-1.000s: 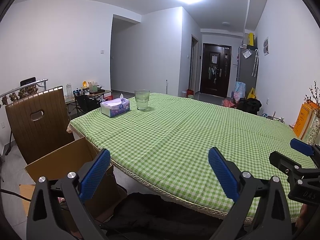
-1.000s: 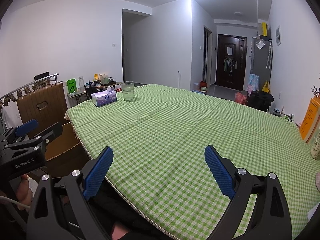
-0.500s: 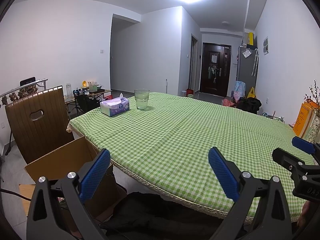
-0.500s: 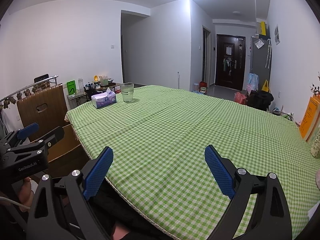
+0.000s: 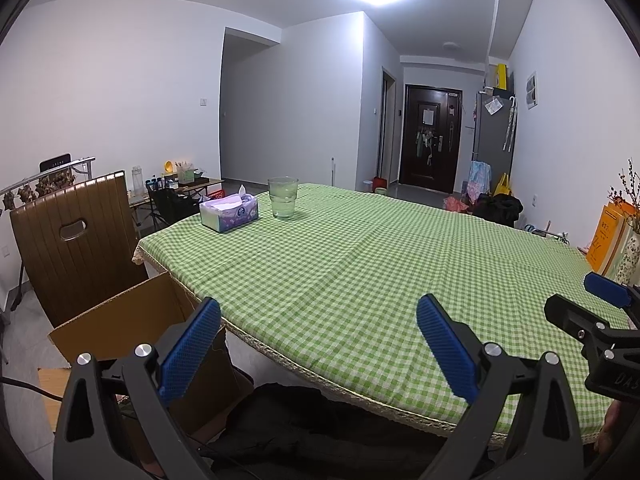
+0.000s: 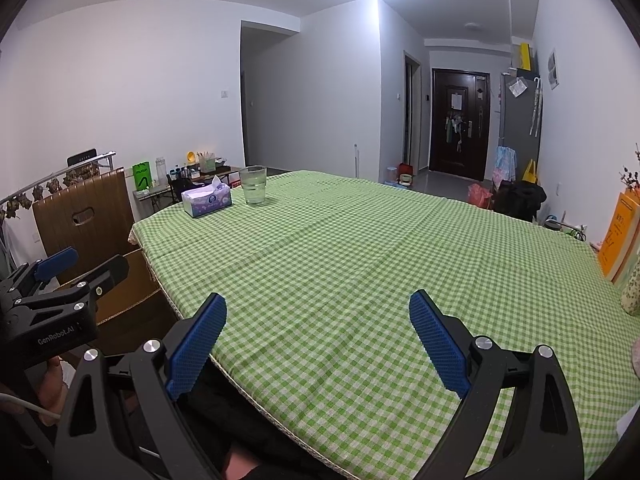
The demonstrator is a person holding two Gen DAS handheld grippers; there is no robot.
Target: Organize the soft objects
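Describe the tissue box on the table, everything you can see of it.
The tissue box is a low rectangular carton, white and pale blue with purple flower print and a round blue logo on its long side. A white tissue sticks up from the slot on top. It lies flat on the green checked tablecloth near the far left corner, beside a clear drinking glass but apart from it. Nothing grips it.
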